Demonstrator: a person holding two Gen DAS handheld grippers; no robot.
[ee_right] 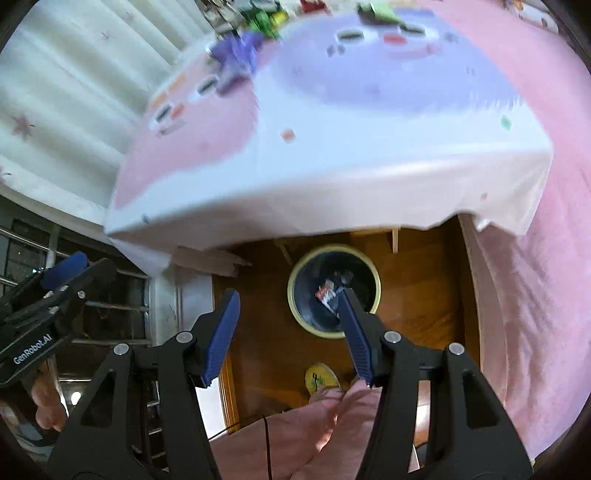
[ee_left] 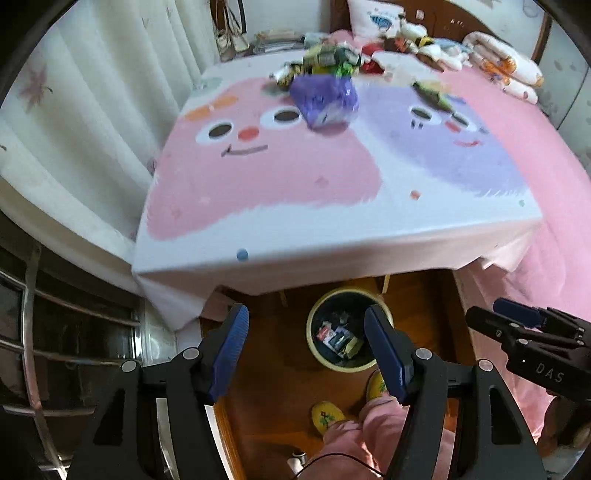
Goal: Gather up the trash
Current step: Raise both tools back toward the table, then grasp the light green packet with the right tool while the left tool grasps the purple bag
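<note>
My left gripper and right gripper both gape empty above the wastebasket; purple packet lies far ahead on the table.

Beyond the left tongs, the heap of wrappers at the far end of the worktop is smeared; no label can be read. The purple bag in front of the heap is blurred too. Below the tongs, the bin holds scraps too small to name, and the right finger hides part of its rim. In the right wrist view, the whole worktop is motion-blurred, and the picture's top edge cuts the wrappers off.
</note>
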